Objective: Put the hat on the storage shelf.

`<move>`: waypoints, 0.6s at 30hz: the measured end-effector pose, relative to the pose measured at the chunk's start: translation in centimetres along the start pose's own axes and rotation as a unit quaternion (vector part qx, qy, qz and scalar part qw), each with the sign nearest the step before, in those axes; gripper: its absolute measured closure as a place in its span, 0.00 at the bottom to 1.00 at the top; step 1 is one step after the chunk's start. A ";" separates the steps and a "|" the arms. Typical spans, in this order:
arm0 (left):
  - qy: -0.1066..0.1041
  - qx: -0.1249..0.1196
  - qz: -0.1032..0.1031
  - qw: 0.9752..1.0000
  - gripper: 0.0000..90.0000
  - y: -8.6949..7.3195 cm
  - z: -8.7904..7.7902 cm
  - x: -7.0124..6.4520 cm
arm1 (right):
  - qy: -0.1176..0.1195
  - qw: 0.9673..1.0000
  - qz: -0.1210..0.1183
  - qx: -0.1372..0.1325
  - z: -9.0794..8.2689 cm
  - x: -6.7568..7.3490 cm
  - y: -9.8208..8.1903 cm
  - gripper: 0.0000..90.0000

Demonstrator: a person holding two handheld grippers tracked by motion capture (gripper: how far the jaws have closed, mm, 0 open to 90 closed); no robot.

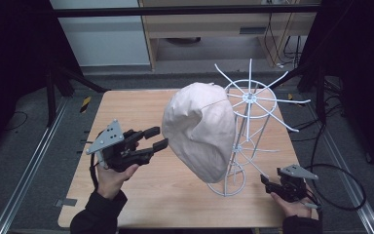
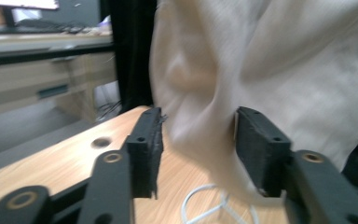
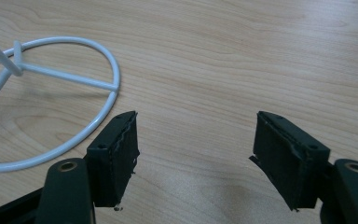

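Observation:
A cream cloth [image 1: 202, 131] hangs draped over a white wire stand [image 1: 249, 97] at the middle of the wooden table [image 1: 136, 105]. My left gripper [image 1: 158, 138] is open just left of the cloth, jaws pointing at its side. In the left gripper view the cloth [image 2: 270, 60] hangs right in front of the gap of the left gripper [image 2: 198, 126], its fold reaching down between the pads without being pinched. My right gripper [image 1: 267, 181] stands open low over the table's right front, empty. In the right gripper view the right gripper [image 3: 196, 135] is beside the stand's base ring [image 3: 117, 84].
The stand's thin spokes [image 1: 292, 101] stick out to the right and back. A black cable [image 1: 343, 187] loops off the table's right side. Metal rails [image 1: 29, 165] run along the floor at left, and dark frame poles [image 1: 51, 92] stand at the back corners.

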State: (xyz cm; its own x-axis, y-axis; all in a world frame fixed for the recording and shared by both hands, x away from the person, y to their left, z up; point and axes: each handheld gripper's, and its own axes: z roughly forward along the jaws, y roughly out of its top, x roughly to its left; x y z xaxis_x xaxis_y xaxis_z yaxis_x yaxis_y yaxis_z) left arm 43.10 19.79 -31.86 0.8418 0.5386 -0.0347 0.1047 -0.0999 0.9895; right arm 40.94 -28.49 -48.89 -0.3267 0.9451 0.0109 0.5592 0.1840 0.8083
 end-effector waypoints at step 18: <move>0.161 0.076 -0.064 0.982 0.35 -7.3 -5.5 3.8 | 0.002 1.000 0.010 -0.006 0.1 0.2 0.1 0.25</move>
State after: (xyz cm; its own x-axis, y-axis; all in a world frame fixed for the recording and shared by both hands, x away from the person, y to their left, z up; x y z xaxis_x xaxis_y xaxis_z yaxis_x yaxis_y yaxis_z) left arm 42.64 27.18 -38.43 0.6084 0.7889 -0.0867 0.2963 -0.1244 0.9470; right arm 40.97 -28.30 -48.89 -0.3185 0.9475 0.0300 0.5567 0.1614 0.8149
